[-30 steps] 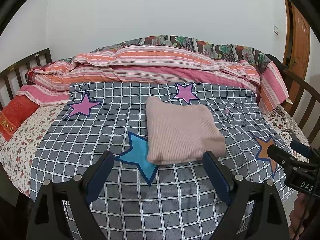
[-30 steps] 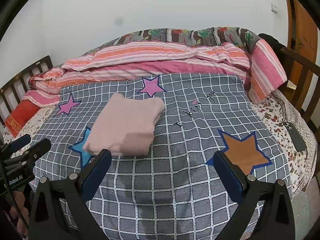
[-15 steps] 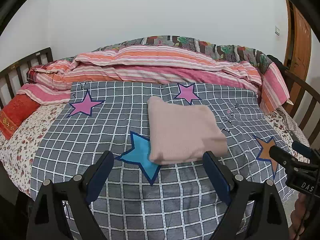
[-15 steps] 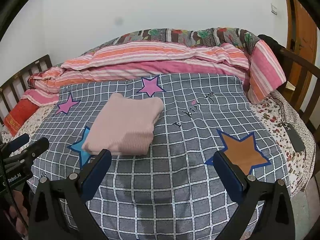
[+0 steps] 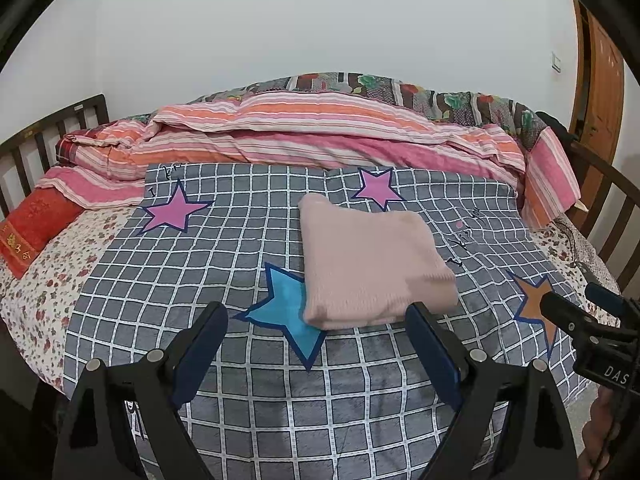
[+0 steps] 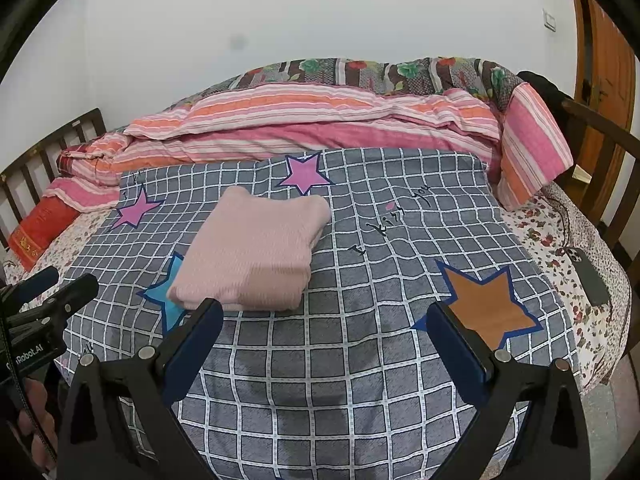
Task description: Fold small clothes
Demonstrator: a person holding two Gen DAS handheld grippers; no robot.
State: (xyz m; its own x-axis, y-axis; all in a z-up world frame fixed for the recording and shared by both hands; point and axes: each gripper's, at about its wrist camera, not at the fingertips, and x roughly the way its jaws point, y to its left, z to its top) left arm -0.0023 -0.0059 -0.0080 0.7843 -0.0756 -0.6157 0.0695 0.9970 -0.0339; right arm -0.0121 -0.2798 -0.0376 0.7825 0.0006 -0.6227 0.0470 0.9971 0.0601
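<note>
Two tool bodies bear partial print: "DAS" (image 5: 614, 374) and "Robot.AI" (image 6: 28, 354).

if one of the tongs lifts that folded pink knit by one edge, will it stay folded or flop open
The pink knit garment is soft ribbed cloth in stacked layers, so lifted by one edge it would probably sag and unfold. It looks light for its bulk. Pushed across the checked sheet, it would likely bunch and drag the sheet, not slide cleanly.
</note>
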